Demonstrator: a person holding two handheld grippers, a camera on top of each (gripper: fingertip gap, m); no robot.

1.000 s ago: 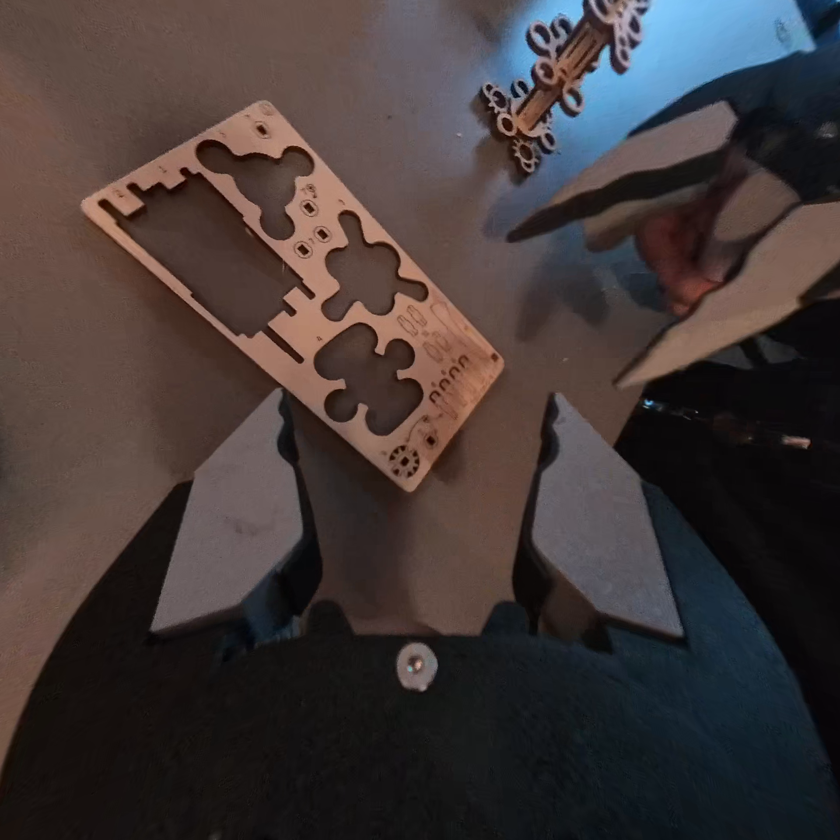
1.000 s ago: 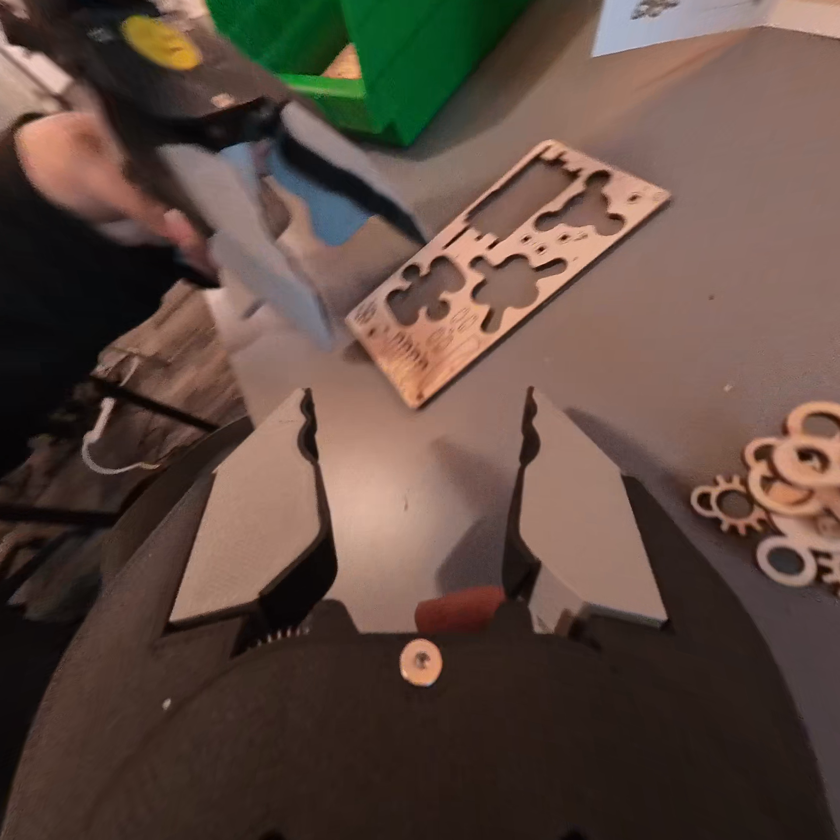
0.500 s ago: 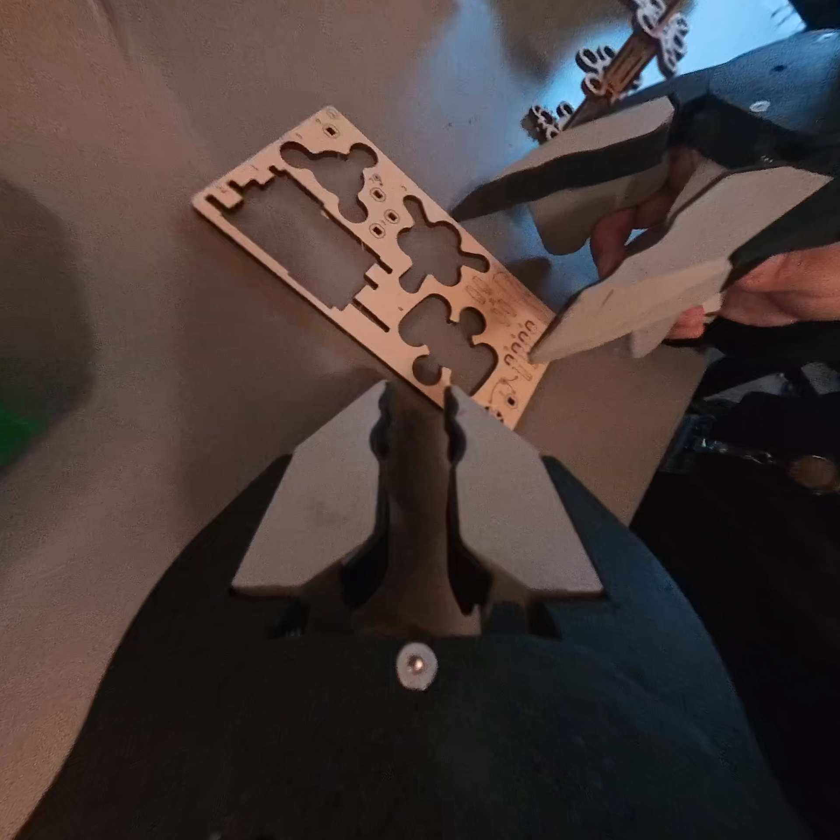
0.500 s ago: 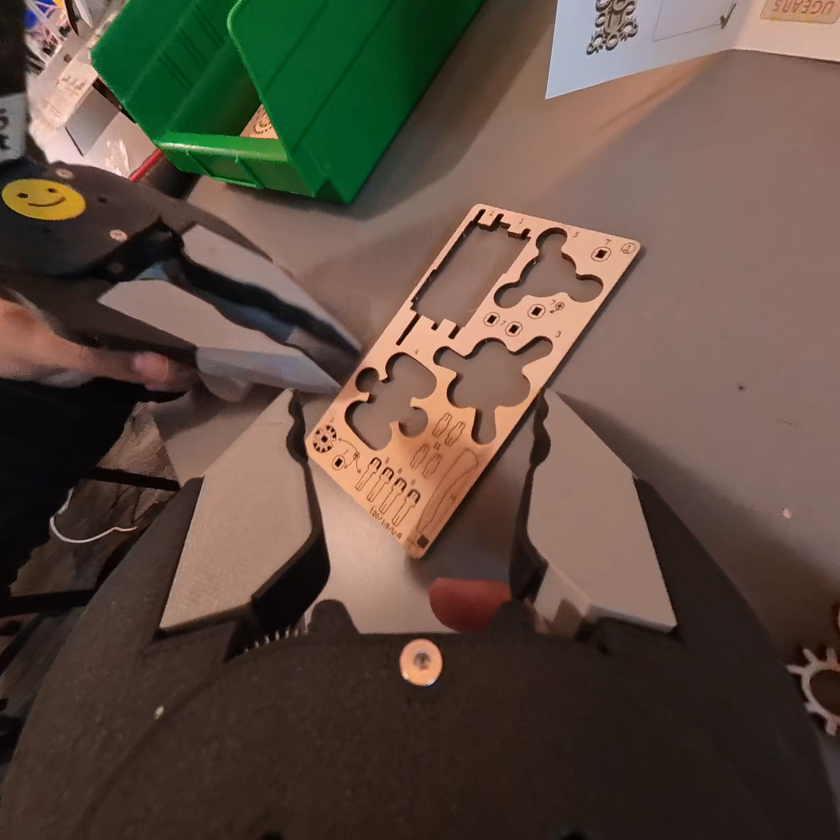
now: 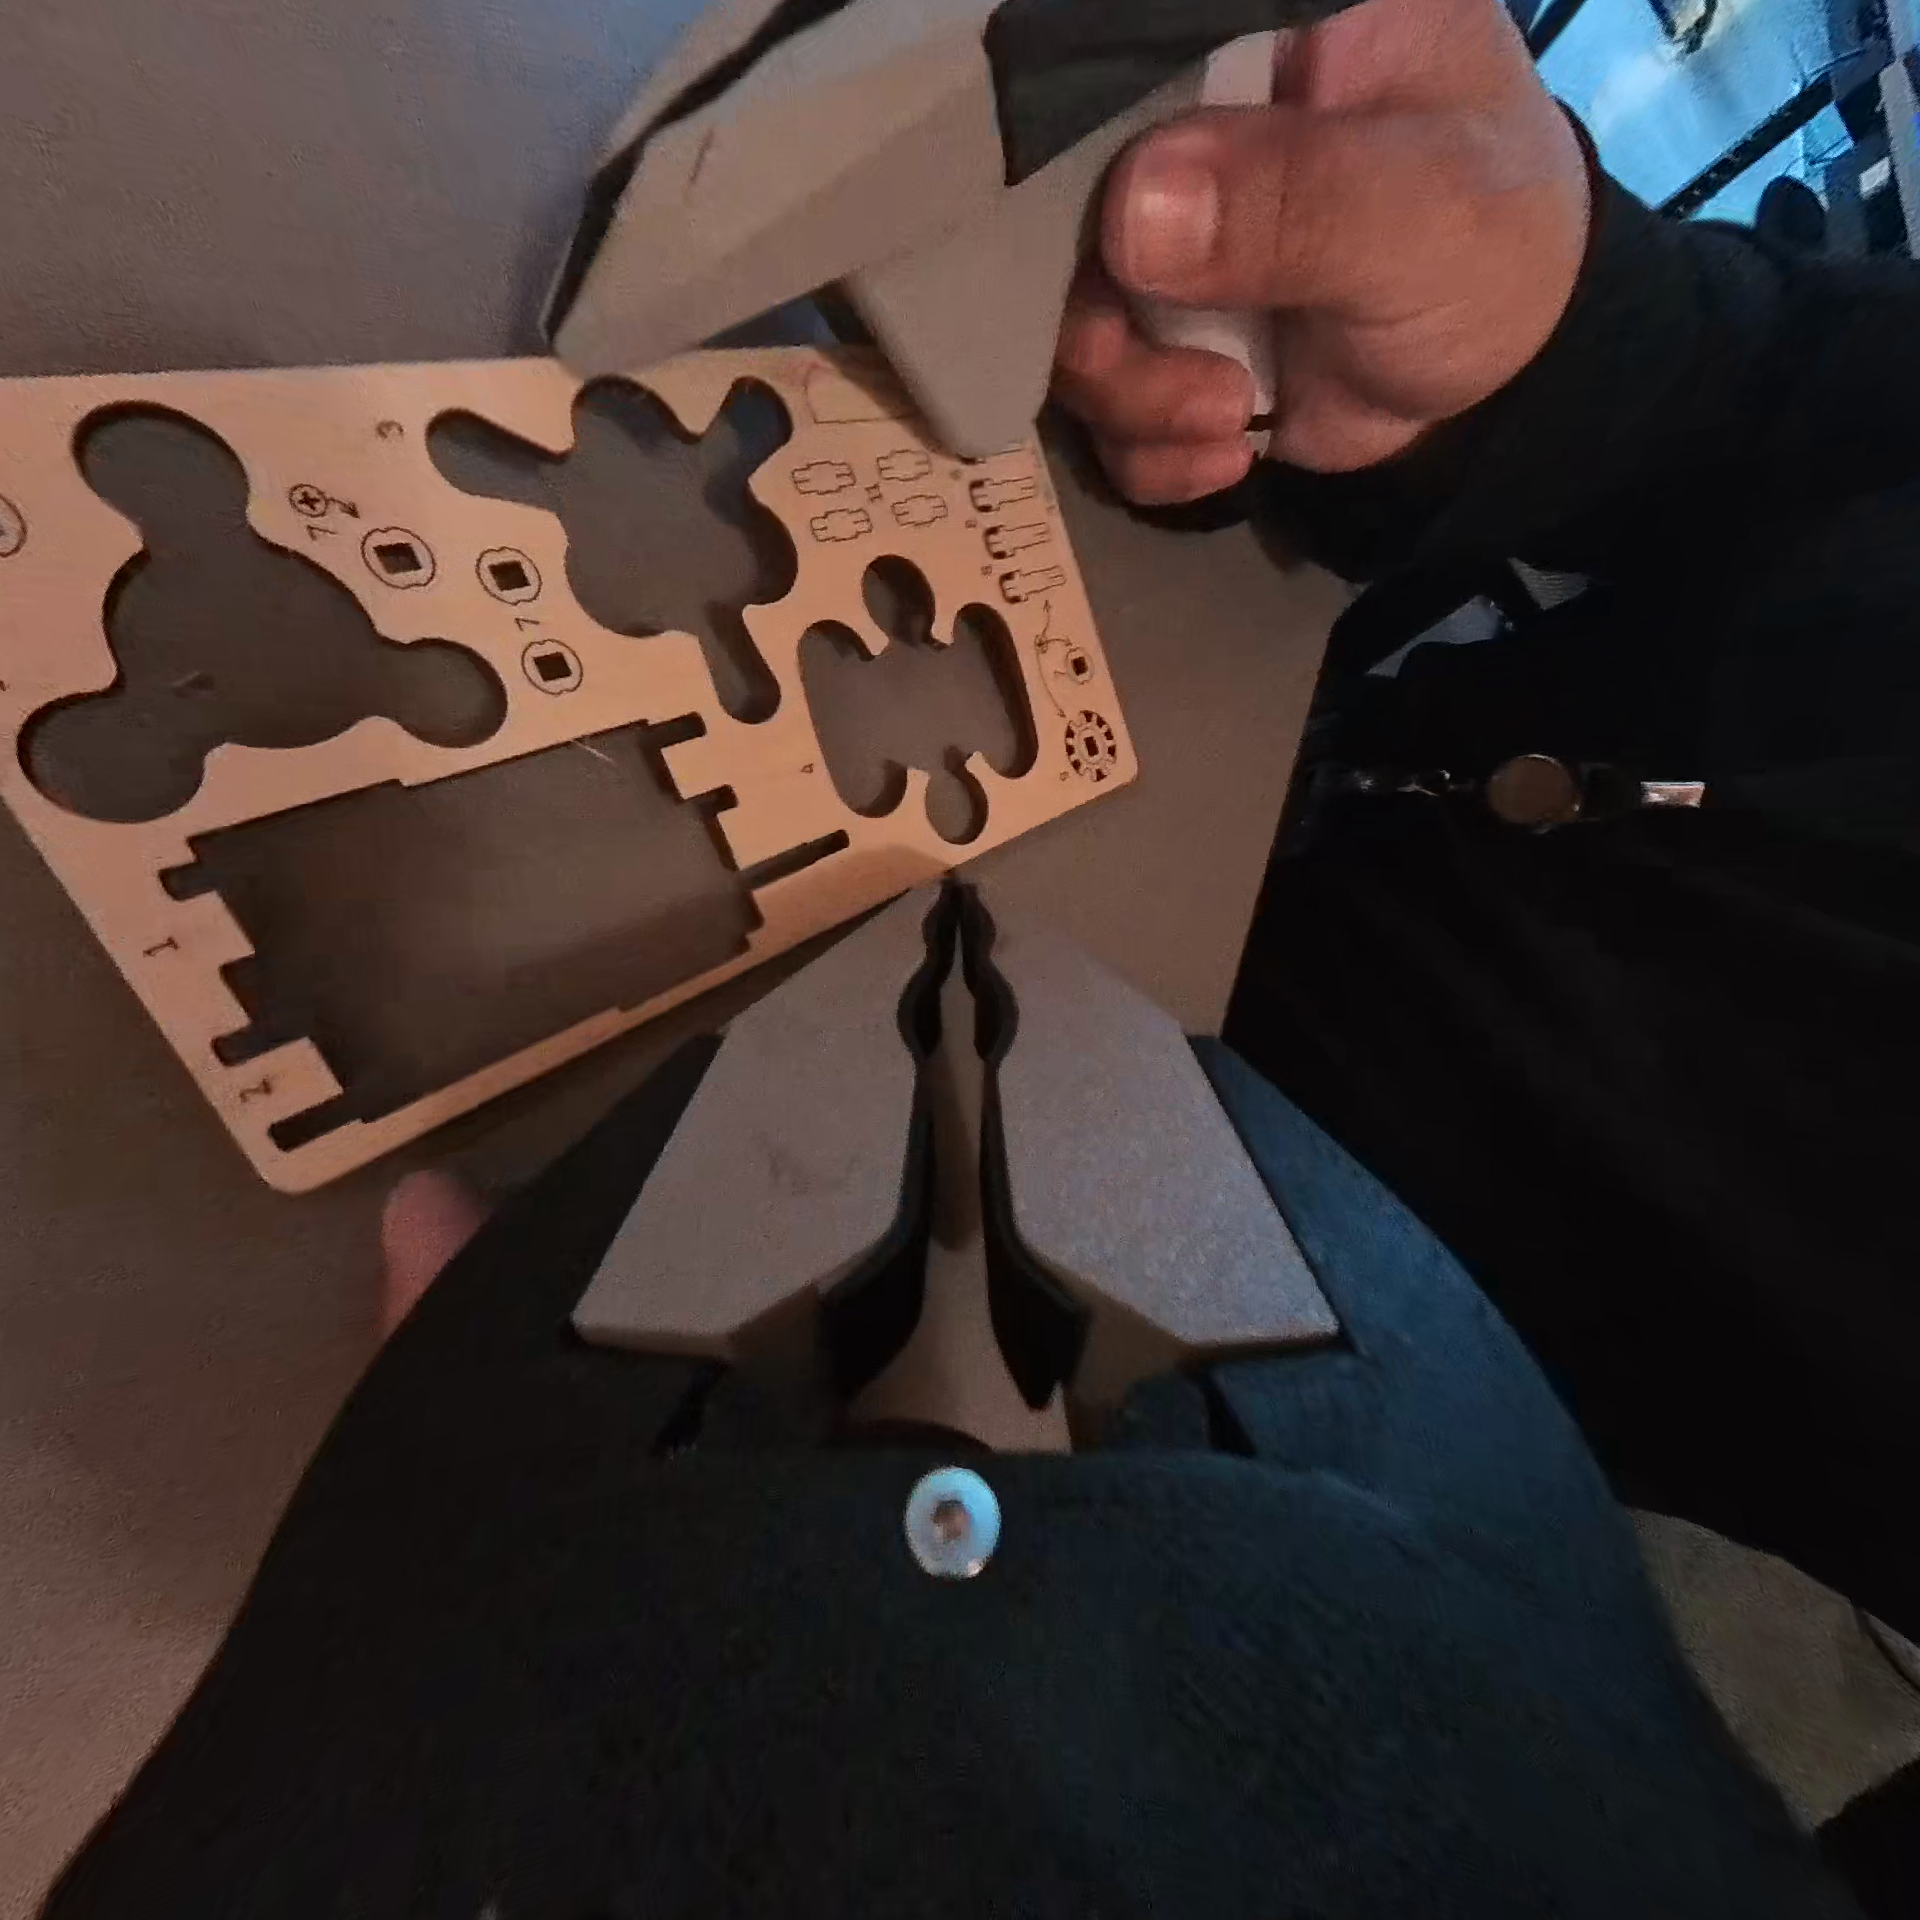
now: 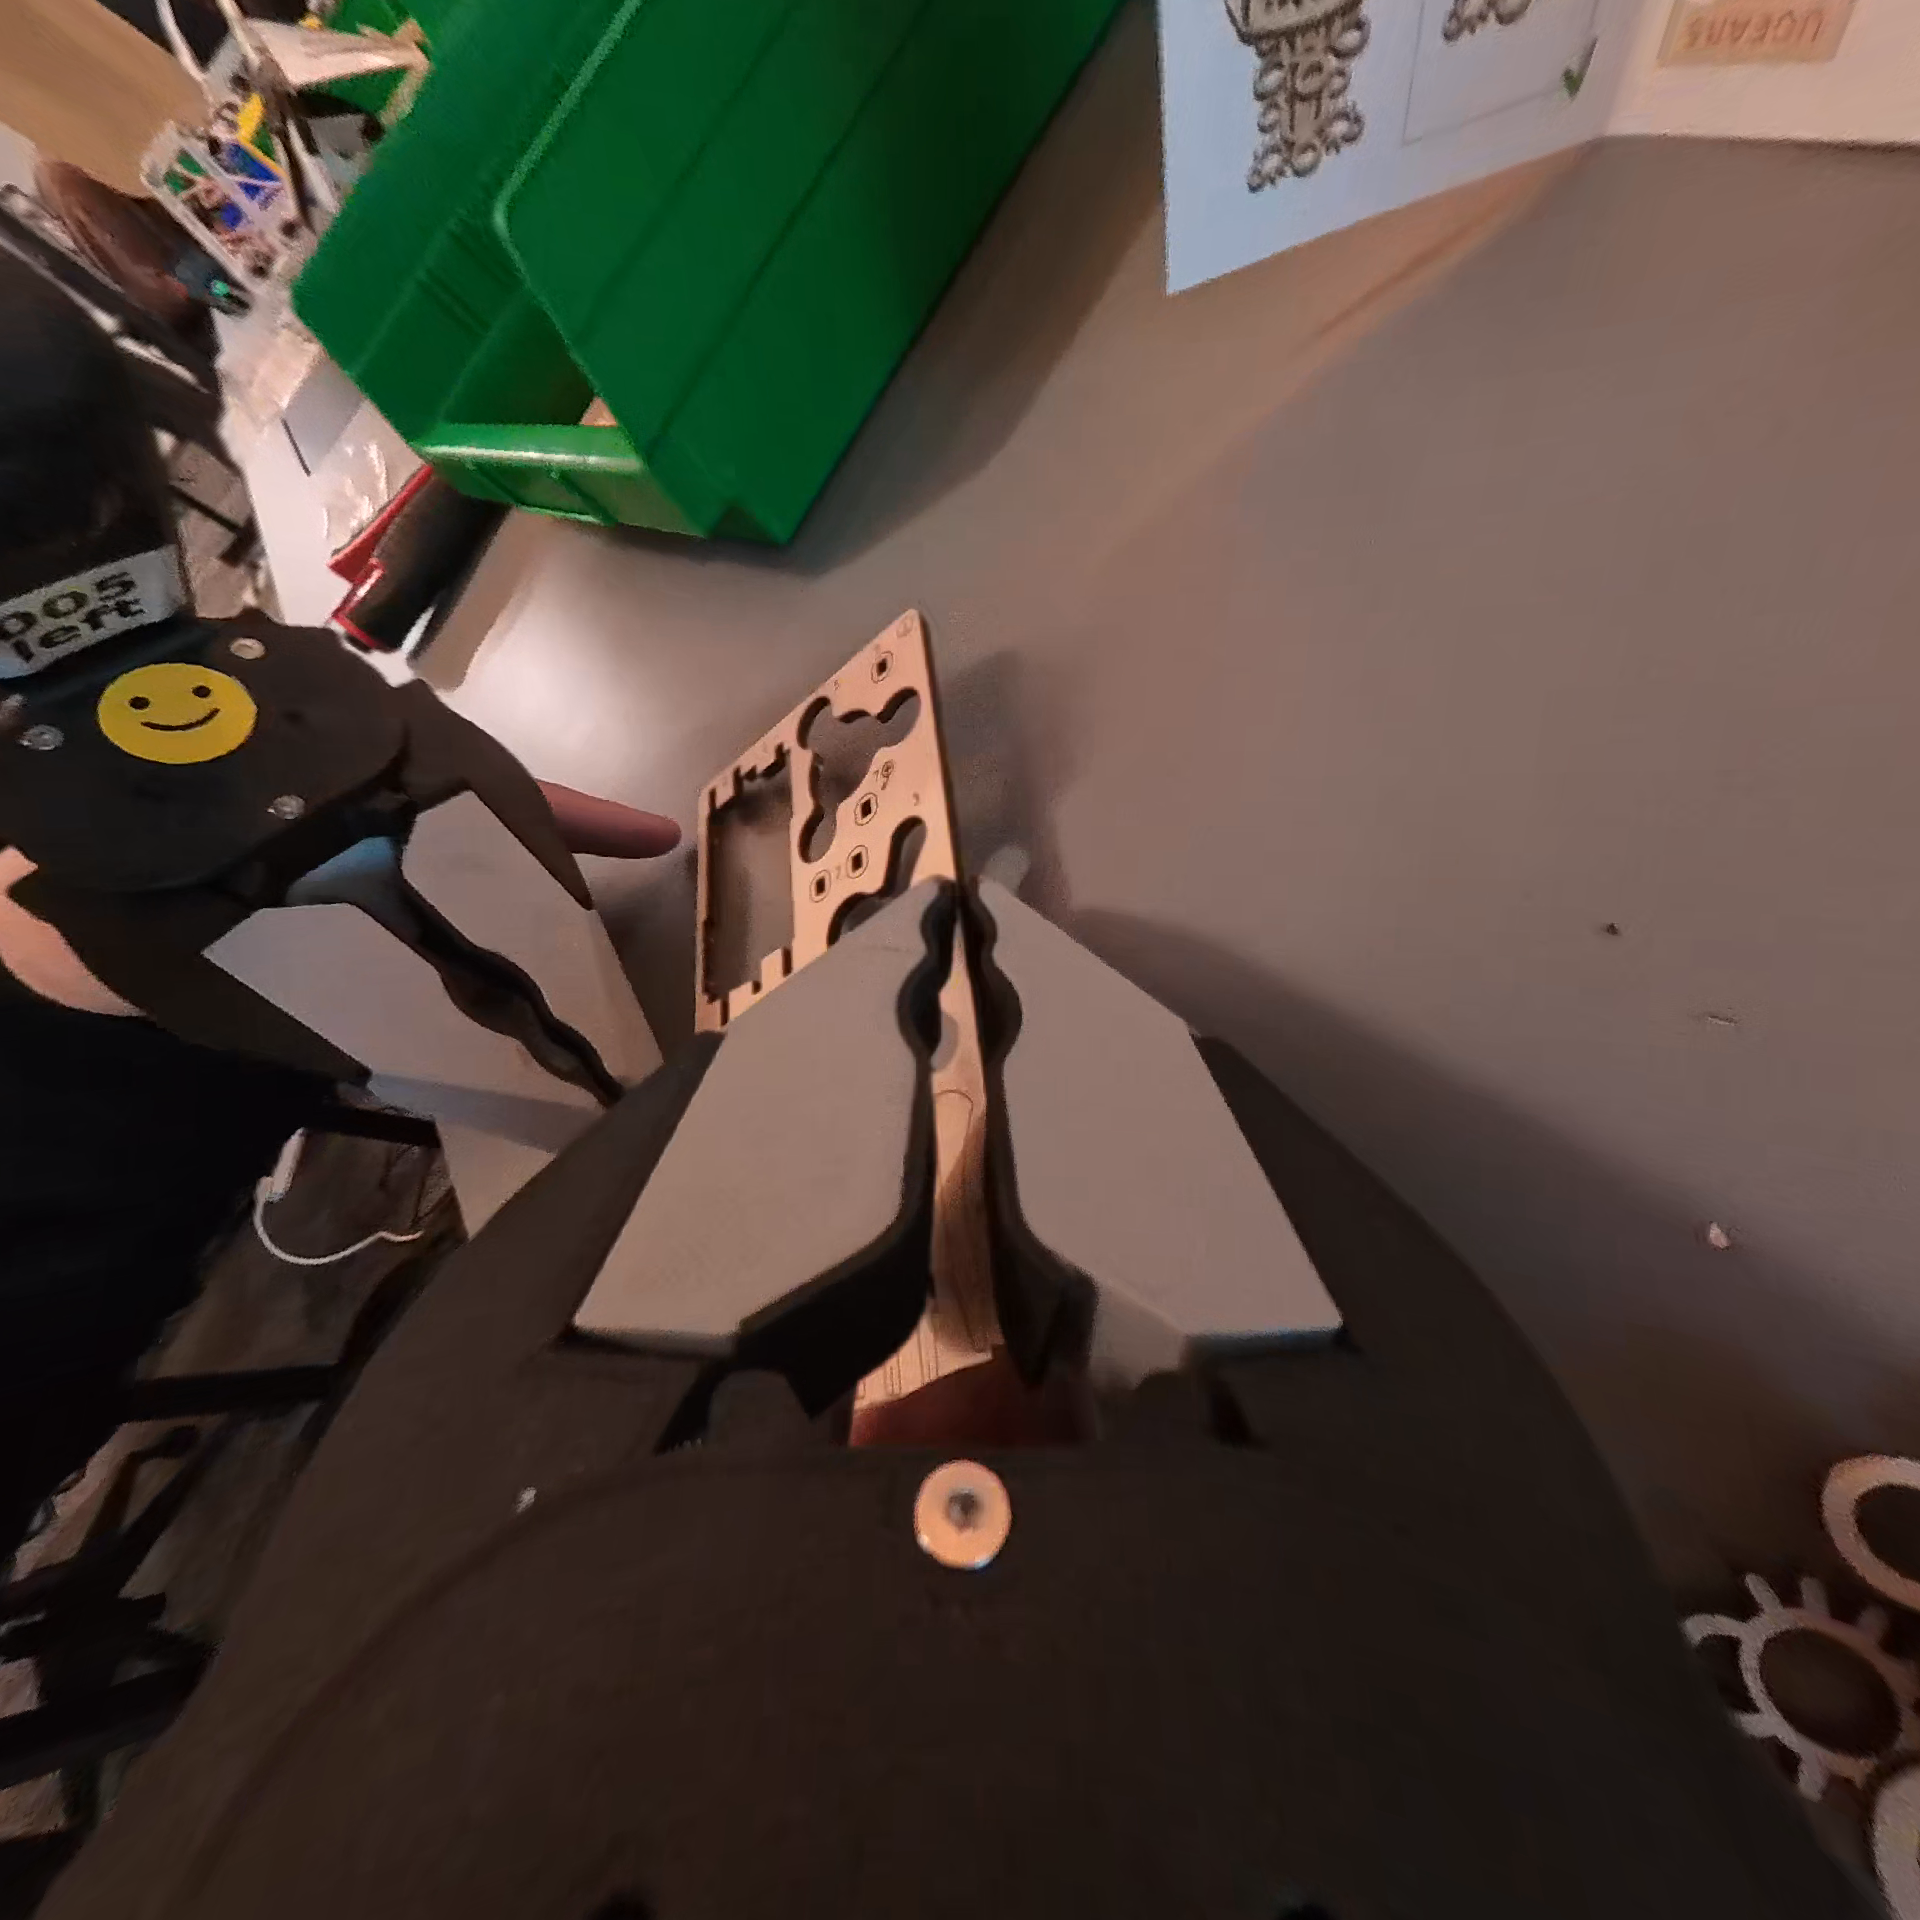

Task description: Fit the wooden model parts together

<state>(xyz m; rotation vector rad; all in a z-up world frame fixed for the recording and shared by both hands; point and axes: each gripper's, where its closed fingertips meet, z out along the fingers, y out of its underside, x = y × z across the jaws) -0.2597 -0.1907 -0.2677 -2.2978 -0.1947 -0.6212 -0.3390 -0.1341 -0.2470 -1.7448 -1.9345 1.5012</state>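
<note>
A thin wooden parts sheet (image 5: 644, 717) with several cut-out holes is raised at an angle off the grey table (image 6: 1455, 727). My right gripper (image 6: 961, 894) is shut on the sheet's (image 6: 862, 790) near end, which runs between its fingers. It also shows at the top of the left wrist view (image 5: 603, 332). My left gripper (image 5: 954, 896) is shut, with its tips against the sheet's long edge. I cannot tell whether it pinches the sheet. It also shows at the left of the right wrist view (image 6: 613, 1086). A person's finger (image 5: 426, 1236) lies under the sheet.
Green bins (image 6: 675, 260) stand at the back of the table. A white instruction page (image 6: 1351, 125) leans against the wall. Loose wooden gears and rings (image 6: 1818, 1704) lie at the lower right. The person's dark clothing (image 5: 1558, 1039) fills the right side.
My right gripper has closed on the sheet's end and raised it off the table. My left gripper has closed fully and moved up to the sheet's edge.
</note>
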